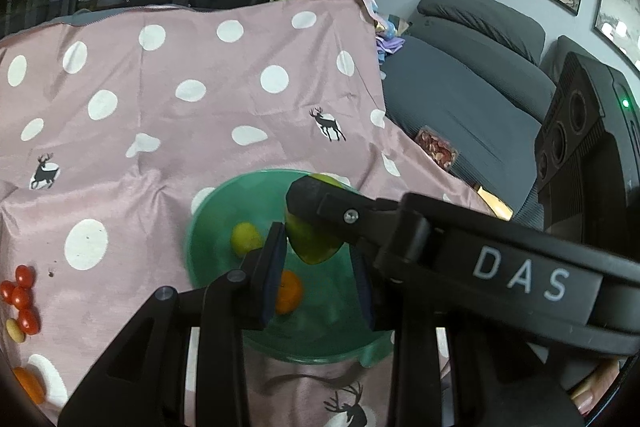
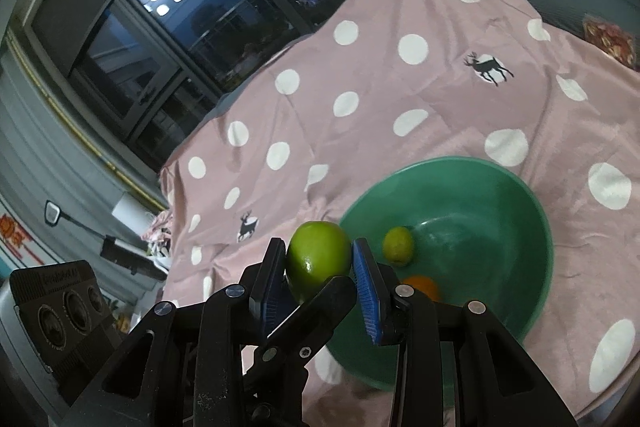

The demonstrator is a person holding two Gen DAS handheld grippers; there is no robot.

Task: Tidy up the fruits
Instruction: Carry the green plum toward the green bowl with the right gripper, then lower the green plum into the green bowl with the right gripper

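Pink dotted cloth (image 2: 360, 131) covers our table. At left, our right gripper (image 2: 320, 259) clamps a smooth, firm green fruit (image 2: 318, 259) across its middle, just left of the green bowl (image 2: 532, 227); it looks slippery. Whether our left gripper (image 1: 320, 267) holds anything, we cannot tell.

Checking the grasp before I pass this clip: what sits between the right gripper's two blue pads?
A green apple, pinched between the right gripper's pads beside the green bowl's near rim. The right wrist view shows it plainly.
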